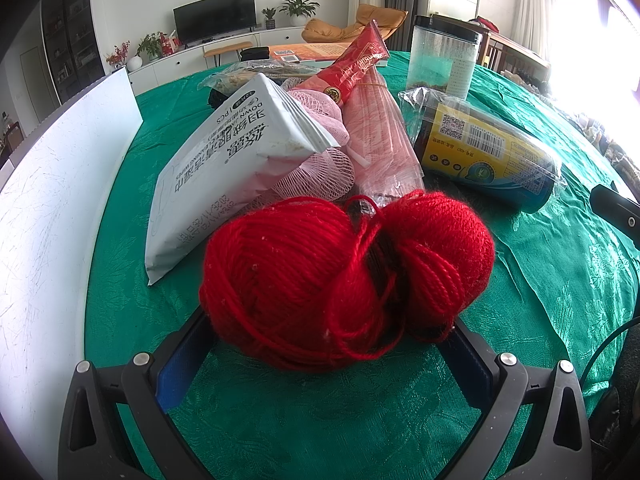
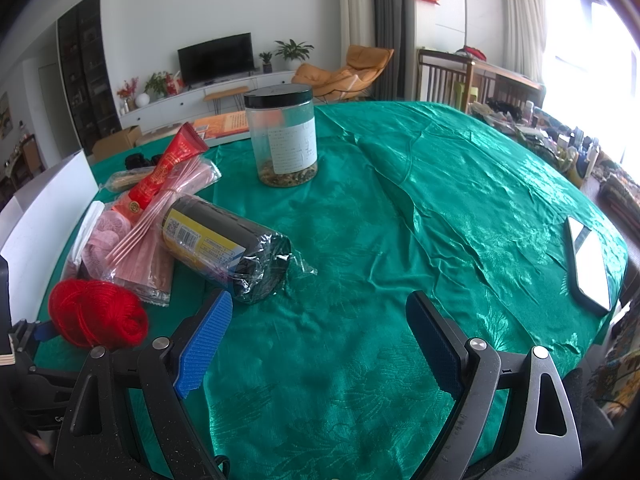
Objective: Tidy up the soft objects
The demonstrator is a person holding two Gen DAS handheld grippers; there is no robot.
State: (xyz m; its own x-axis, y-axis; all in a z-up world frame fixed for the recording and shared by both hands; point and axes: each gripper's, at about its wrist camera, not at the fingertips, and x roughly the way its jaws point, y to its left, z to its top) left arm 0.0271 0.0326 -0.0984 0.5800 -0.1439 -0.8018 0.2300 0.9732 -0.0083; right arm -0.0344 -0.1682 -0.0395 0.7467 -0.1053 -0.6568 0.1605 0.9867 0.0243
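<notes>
A ball of red yarn [image 1: 348, 280] lies on the green tablecloth [image 1: 320, 412], right between the wide-spread fingers of my left gripper [image 1: 328, 320], which is open; both fingertips are hidden behind the yarn. In the right wrist view the same yarn [image 2: 100, 312] sits at the far left. A pink mesh sponge [image 1: 320, 172] lies under a white wipes packet [image 1: 224, 168] just beyond the yarn. My right gripper [image 2: 320, 320] hovers open over bare cloth, holding nothing.
Behind the yarn lie a pink stick packet [image 1: 380, 140], a red packet [image 1: 356, 68], a wrapped black roll with a yellow label [image 2: 228, 248] and a clear black-lidded jar [image 2: 282, 136]. A white board [image 1: 52, 184] stands at the left. A phone [image 2: 588, 264] lies near the right table edge.
</notes>
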